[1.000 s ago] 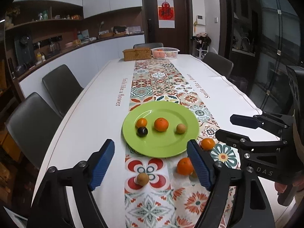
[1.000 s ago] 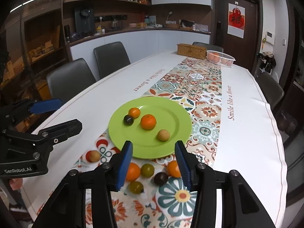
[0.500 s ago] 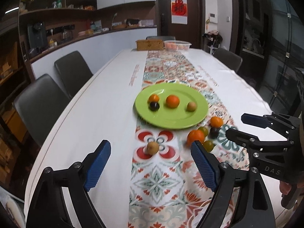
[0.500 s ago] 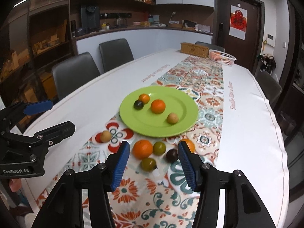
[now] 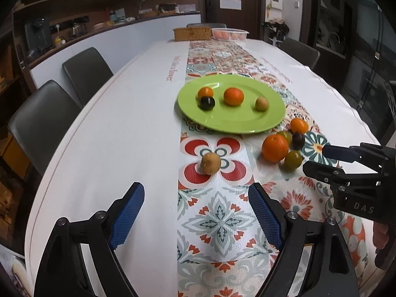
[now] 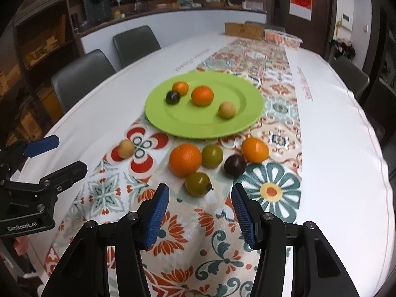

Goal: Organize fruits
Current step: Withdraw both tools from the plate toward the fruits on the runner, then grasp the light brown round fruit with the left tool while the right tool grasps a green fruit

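A green plate (image 5: 247,121) (image 6: 188,123) on the patterned runner holds several fruits: two oranges, a dark plum and a tan fruit. In front of it lie a tan fruit (image 5: 210,163) (image 6: 126,148), a big orange (image 5: 275,147) (image 6: 185,159), two green fruits (image 6: 198,184) (image 6: 212,156), a dark plum (image 6: 235,165) and a small orange (image 6: 255,149). My left gripper (image 5: 196,212) is open and empty, just short of the tan fruit. My right gripper (image 6: 199,216) is open and empty, just short of the near green fruit.
A wicker box (image 5: 191,34) and a white basket of fruit (image 5: 230,34) stand at the table's far end. Grey chairs (image 5: 86,74) line the left side, and more stand at the right (image 6: 351,74). The white tablecloth edge runs close on both sides.
Both grippers have pulled back toward the near end of the table and dropped lower. The loose fruits now lie just ahead of the fingertips. Both stayed open.
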